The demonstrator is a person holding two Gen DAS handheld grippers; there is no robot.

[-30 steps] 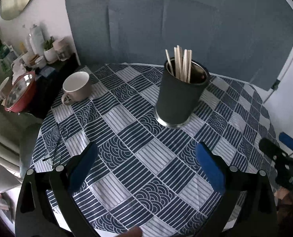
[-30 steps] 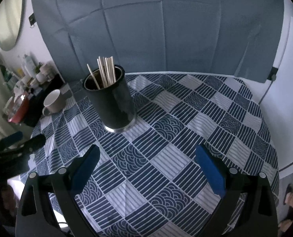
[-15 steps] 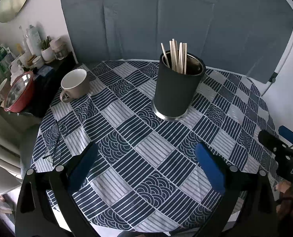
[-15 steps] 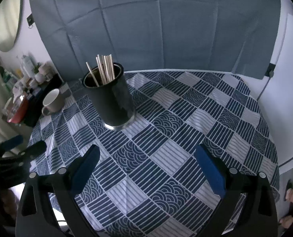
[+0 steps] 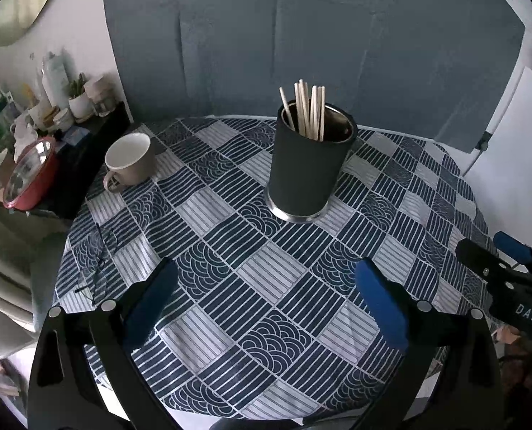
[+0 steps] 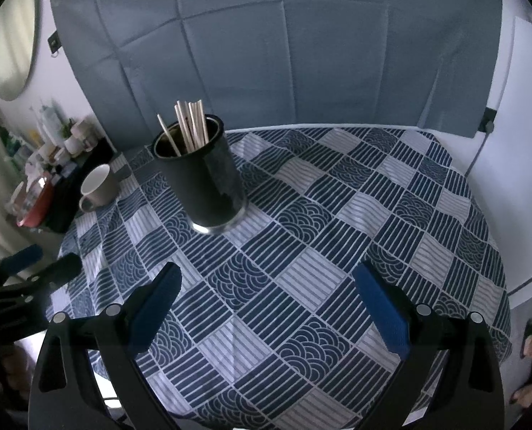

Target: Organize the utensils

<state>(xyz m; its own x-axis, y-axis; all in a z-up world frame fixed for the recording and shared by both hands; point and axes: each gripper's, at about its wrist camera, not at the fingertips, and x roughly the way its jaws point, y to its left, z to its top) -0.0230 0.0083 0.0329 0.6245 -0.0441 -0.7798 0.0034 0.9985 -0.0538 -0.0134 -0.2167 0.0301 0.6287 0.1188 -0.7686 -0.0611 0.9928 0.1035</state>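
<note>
A dark cylindrical holder (image 5: pixel 307 172) (image 6: pixel 203 182) stands upright on the round table, with several wooden chopsticks (image 5: pixel 307 111) (image 6: pixel 190 125) sticking out of its top. My left gripper (image 5: pixel 266 279) hangs open over the near part of the table, well short of the holder, nothing between its blue pads. My right gripper (image 6: pixel 267 283) is also open and empty, to the right of and nearer than the holder. Each gripper shows at the edge of the other's view, the right gripper (image 5: pixel 495 254) and the left gripper (image 6: pixel 40 261).
A blue-and-white patterned cloth (image 5: pixel 251 272) covers the table. A beige mug (image 5: pixel 131 163) (image 6: pixel 97 186) sits at the far left, and a pair of glasses (image 5: pixel 99 261) lies near the left edge. A dark side shelf with a red pot (image 5: pixel 29 175) and bottles stands left of the table.
Both grippers have drawn back and up from the table, so the holder looks smaller and farther away. Both stay open and empty.
</note>
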